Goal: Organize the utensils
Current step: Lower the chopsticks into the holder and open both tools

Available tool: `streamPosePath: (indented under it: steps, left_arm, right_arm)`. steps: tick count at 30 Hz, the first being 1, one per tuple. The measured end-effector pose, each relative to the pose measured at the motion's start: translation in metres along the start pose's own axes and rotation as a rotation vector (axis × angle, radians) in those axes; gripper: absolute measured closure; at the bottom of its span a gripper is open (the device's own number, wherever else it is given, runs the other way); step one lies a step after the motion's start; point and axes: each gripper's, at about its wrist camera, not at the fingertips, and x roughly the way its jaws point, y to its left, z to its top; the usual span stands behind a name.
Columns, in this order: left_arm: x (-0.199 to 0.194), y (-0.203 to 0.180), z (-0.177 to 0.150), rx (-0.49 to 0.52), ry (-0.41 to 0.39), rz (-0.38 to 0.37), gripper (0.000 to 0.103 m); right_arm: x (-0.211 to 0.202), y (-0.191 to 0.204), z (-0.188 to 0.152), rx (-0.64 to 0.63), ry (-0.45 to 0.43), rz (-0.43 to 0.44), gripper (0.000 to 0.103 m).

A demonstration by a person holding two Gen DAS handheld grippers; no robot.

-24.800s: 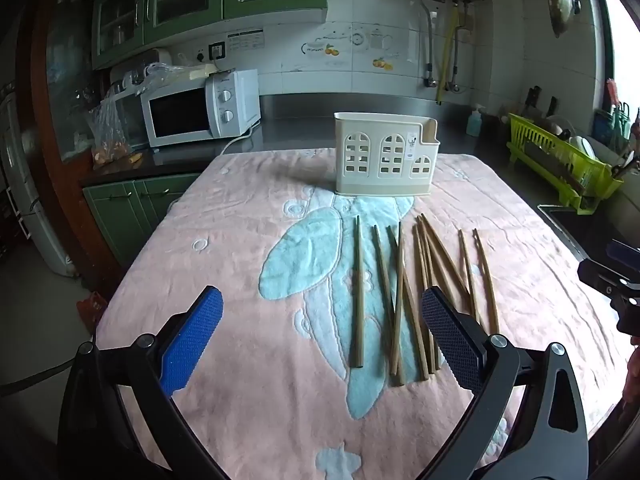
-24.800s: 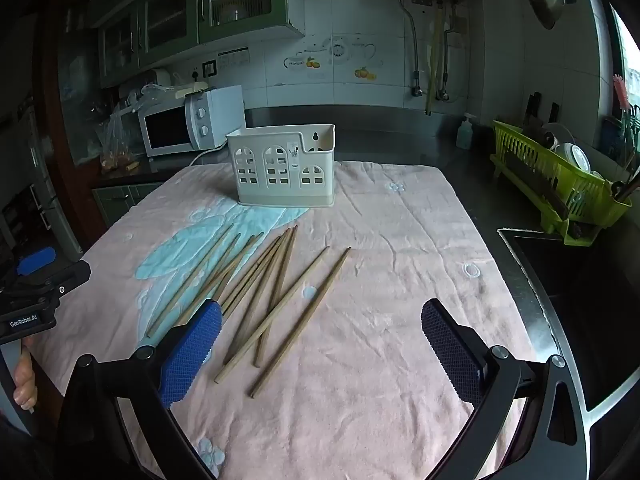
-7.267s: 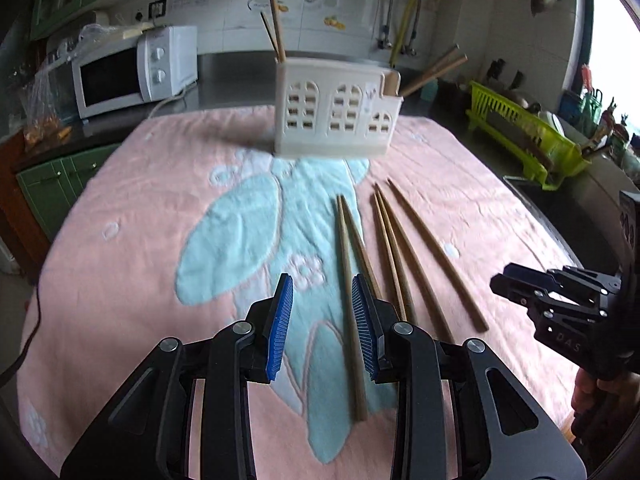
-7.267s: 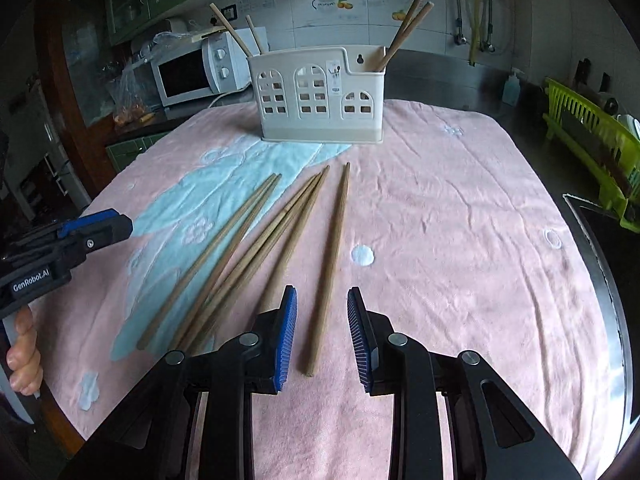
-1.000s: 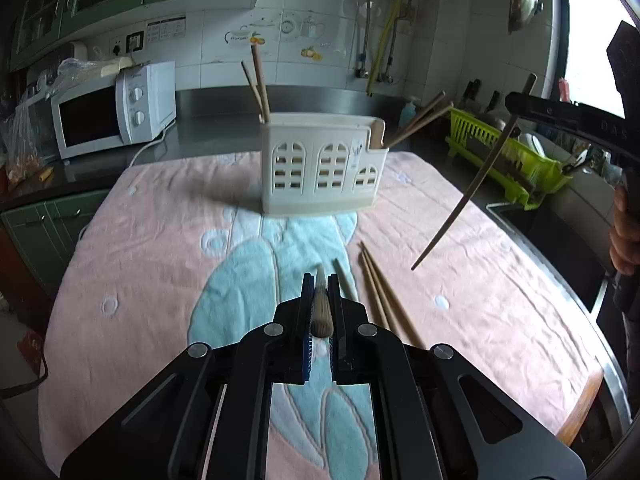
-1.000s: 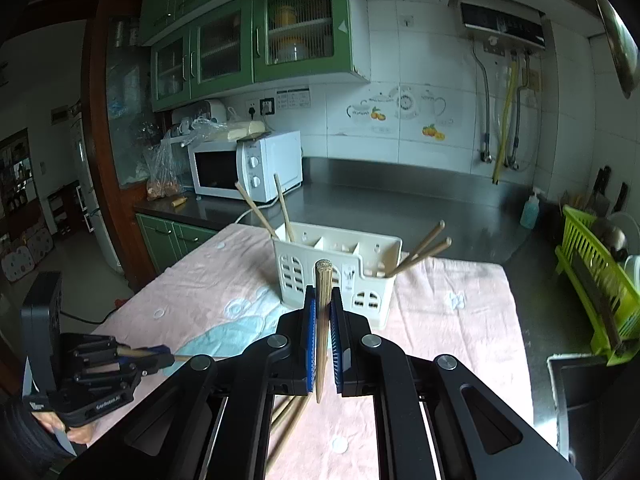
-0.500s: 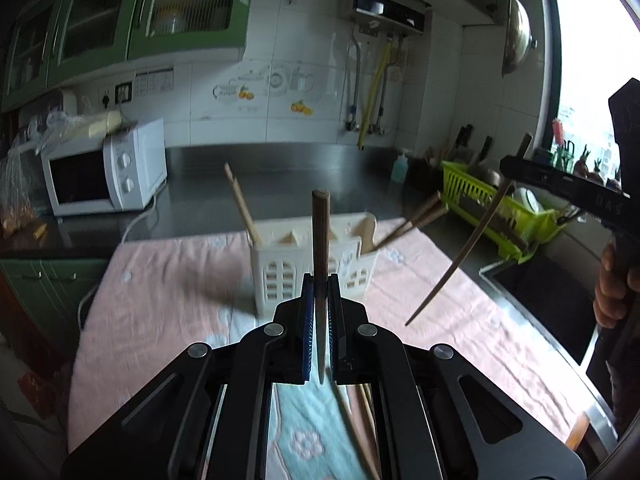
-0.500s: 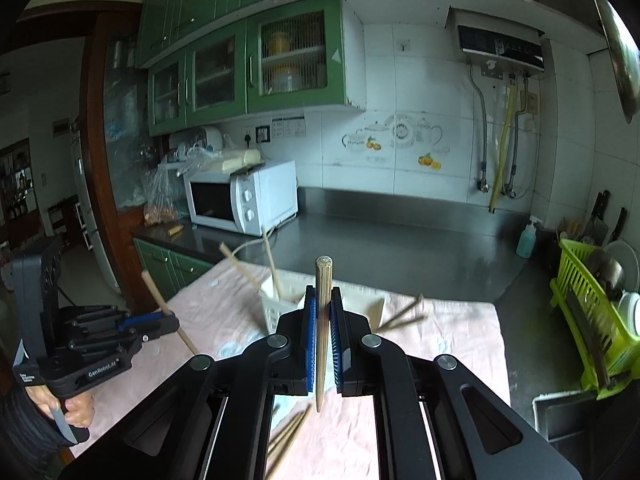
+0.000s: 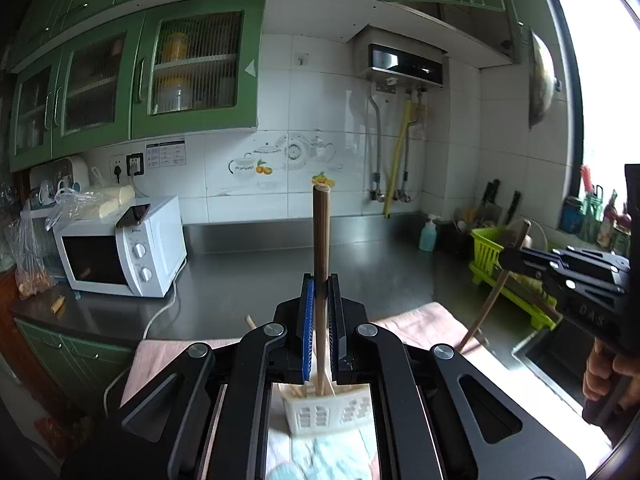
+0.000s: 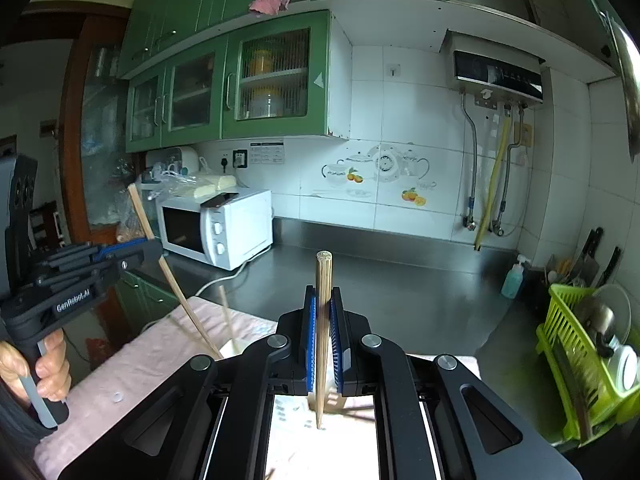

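My left gripper [image 9: 321,289] is shut on a brown chopstick [image 9: 321,232] that stands upright between its blue pads. Under it, between the gripper's arms, sits the white slotted utensil holder [image 9: 320,412] on the pink cloth [image 9: 420,316]. In the right wrist view my right gripper [image 10: 323,304] is shut on another upright chopstick [image 10: 323,280]. Each gripper shows in the other's view: the right gripper [image 9: 510,260] holds its chopstick [image 9: 494,296] slanted, and the left gripper [image 10: 154,251] holds a slanted chopstick [image 10: 176,292]. The holder's corner [image 10: 236,347] has one chopstick [image 10: 225,312] standing in it.
A white microwave [image 9: 120,248] stands on the steel counter [image 9: 260,272] at the back left. A green dish rack [image 10: 580,364] and a sink [image 9: 548,364] lie to the right, with a soap bottle [image 10: 512,276] behind. A person's hands [image 10: 48,364] grip both tools.
Both grippers have risen with their chopsticks and tipped up. The holder and cloth have dropped to the bottom of both views, and the wall and cabinets now fill them.
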Motion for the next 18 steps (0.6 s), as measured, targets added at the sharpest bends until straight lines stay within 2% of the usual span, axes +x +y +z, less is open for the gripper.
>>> streamPosePath:
  steps: [4,10,15,18]
  left_arm:
    - [0.025,0.006,0.004,0.001,-0.001,0.046,0.098]
    - [0.061,0.02,-0.016,-0.023,0.073,0.061,0.098]
    - [0.075,0.027,-0.031,-0.044,0.121,0.069,0.098]
    - [0.075,0.027,-0.035,-0.046,0.124,0.067,0.096]
  right_arm:
    - [0.021,-0.005,0.003,0.013,-0.01,-0.005,0.096]
    - [0.046,-0.01,-0.002,0.032,-0.008,-0.006,0.096]
    - [0.07,-0.01,-0.019,0.044,0.036,0.0,0.096]
    - [0.078,-0.011,-0.027,0.059,0.049,-0.001,0.096]
